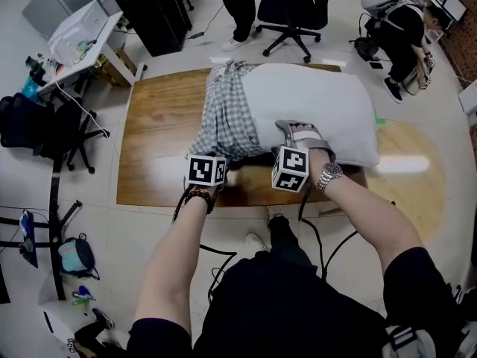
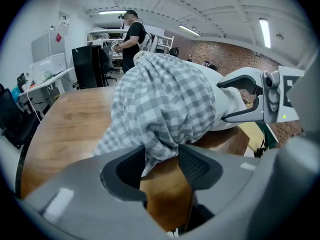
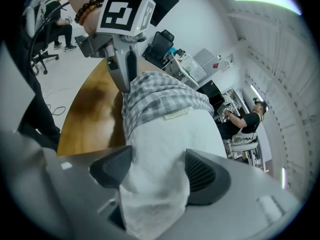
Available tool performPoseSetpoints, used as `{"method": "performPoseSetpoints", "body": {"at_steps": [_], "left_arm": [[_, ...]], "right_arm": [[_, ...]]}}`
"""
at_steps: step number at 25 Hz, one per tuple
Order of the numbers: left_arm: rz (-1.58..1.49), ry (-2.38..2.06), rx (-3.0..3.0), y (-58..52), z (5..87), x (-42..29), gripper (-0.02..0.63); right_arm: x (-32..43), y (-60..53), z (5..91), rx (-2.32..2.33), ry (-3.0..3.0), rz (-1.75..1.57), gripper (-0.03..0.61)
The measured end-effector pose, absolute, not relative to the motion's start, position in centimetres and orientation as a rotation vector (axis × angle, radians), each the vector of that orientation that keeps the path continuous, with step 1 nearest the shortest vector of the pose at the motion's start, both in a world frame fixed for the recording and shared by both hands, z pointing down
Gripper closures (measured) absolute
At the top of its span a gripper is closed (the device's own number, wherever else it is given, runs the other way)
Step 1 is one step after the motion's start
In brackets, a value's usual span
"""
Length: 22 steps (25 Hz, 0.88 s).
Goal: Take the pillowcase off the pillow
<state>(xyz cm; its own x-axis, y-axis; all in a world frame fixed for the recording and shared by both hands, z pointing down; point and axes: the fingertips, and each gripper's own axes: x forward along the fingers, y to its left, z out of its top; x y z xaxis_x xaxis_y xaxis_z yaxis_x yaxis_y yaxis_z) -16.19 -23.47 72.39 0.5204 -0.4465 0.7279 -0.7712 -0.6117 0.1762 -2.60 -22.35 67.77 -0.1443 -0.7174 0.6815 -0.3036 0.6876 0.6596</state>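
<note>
The fingers (image 2: pixel 195 166) of the left gripper (image 2: pixel 161 159) stand moderately apart, with a hanging fold of the checked pillowcase (image 2: pixel 165 99) between them; bare desk (image 1: pixel 160 125) shows through the gap below the fold, and no firm clamp on the cloth can be seen. The fingers (image 3: pixel 202 174) of the right gripper (image 3: pixel 157 166) stand wide, with a corner of the white pillow (image 3: pixel 165 139) filling the space between the pads. The pillowcase contains only part of the pillow: it is bunched over the end at the head view's left, and the rest of the pillow lies bare on the desk. Both forearms reach forward side by side, and each gripper is angled downward onto the near edge of the pillow. A bead bracelet (image 1: pixel 200 197) sits on the left wrist, a wristwatch (image 1: pixel 328 174) on the right. Only the head view shows the whole pillow and the office chairs (image 1: pixel 287 13) beyond the desk. The left gripper view shows the right gripper's fingers around the pillow and a person (image 2: pixel 131 36) standing behind. The right gripper view shows the left gripper's marker cube (image 3: pixel 124 14).
</note>
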Motion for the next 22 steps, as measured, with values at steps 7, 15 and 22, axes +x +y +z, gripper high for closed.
{"method": "performPoseSetpoints", "body": {"at_steps": [7,15,22], "left_arm": [[0.933,-1.055,2.268,-24.5,72.5,-17.5,0.597],[0.971,-1.177,2.284,-25.5,70.3,-20.7,0.607],[0.969,-1.290,2.226,-27.0,68.5,-25.6,0.607]], "right_arm": [[-2.0,-23.6,66.3,0.905,-1.703,-0.464,0.470],[-0.9,-23.6,63.3,0.986,-1.728,-0.443,0.549],[0.5,-23.2,61.4,1.026,-1.725,-0.420,0.554]]}}
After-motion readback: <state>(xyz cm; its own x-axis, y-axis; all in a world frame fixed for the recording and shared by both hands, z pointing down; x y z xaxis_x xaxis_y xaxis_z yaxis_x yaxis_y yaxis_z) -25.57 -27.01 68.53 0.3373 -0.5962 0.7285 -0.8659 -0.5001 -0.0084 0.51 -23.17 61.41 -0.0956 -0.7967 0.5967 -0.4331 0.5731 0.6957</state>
